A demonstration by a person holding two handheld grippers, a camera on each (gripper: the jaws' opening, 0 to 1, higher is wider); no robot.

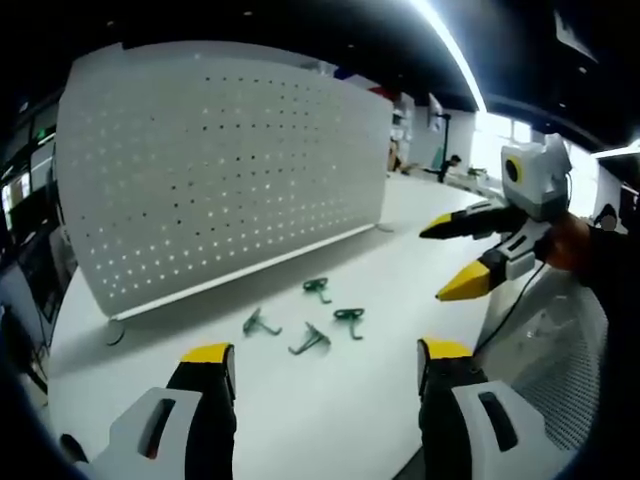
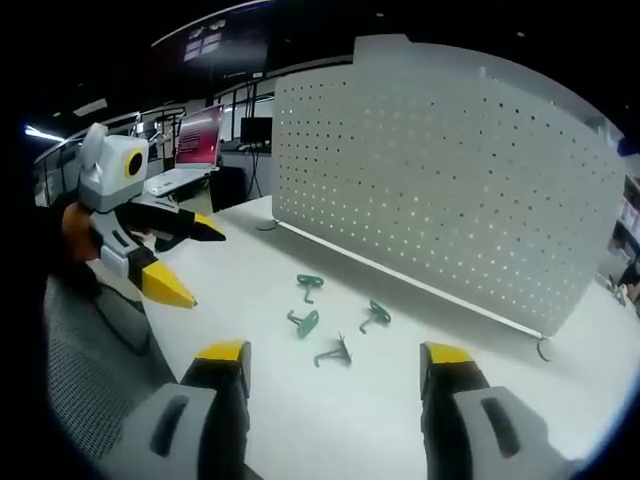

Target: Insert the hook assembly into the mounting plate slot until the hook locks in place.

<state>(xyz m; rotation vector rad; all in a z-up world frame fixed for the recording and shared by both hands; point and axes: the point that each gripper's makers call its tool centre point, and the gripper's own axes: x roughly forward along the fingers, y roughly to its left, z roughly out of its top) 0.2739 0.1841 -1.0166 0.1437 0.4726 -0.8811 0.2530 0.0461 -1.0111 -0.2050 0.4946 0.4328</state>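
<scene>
A white perforated mounting plate (image 1: 220,170) stands upright on the white table (image 1: 400,215). Several green hooks (image 1: 317,288) lie loose on the table in front of it, untouched. My left gripper (image 1: 326,352) is open, held low and short of the hooks, with nothing between its jaws. From the right edge of the left gripper view my right gripper (image 1: 442,262) comes in, open and empty. In the right gripper view the plate (image 2: 440,170) stands behind the hooks (image 2: 303,321). There my right gripper (image 2: 333,350) is open and my left gripper (image 2: 198,265) hangs open at the left.
A grey mesh surface (image 1: 560,370) lies beside the table's near edge, also seen as mesh (image 2: 90,380) in the right gripper view. Monitors (image 2: 200,135) stand on desks behind. The plate rests on small round feet (image 1: 115,332).
</scene>
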